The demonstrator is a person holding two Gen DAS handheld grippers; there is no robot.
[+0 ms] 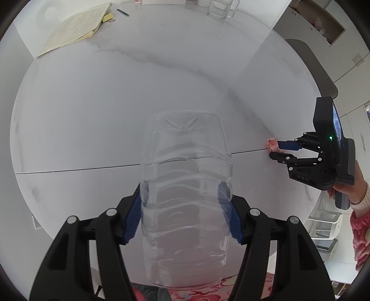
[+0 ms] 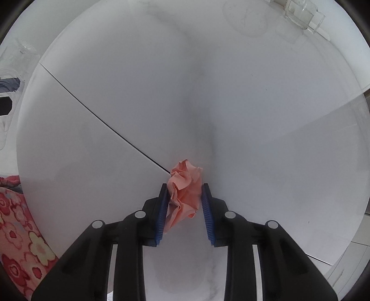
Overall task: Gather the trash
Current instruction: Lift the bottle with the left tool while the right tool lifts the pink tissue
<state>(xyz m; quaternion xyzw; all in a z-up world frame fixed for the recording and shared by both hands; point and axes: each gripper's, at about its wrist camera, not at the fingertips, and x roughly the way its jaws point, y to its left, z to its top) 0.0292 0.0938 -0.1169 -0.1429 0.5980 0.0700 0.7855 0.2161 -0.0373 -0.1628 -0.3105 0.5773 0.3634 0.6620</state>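
Note:
A clear, empty plastic bottle (image 1: 185,176) fills the middle of the left wrist view. My left gripper (image 1: 182,194) is shut on it, a blue pad pressed against each side. A crumpled pink paper (image 2: 182,178) lies on the white table (image 2: 254,115), at the end of a dark seam. My right gripper (image 2: 184,188) points down at it, and both blue pads touch the wad's sides. At the right of the left wrist view, the right gripper (image 1: 276,150) is closed around the pink paper (image 1: 271,143), held by a hand in a pink sleeve.
At the table's far side lie an open notebook (image 1: 74,27) and a pen (image 1: 122,12), and a glass mug (image 1: 220,9) stands there. A grey chair (image 1: 309,62) and shelves stand beyond the table's right edge. Floral red fabric (image 2: 18,220) shows at the near edge.

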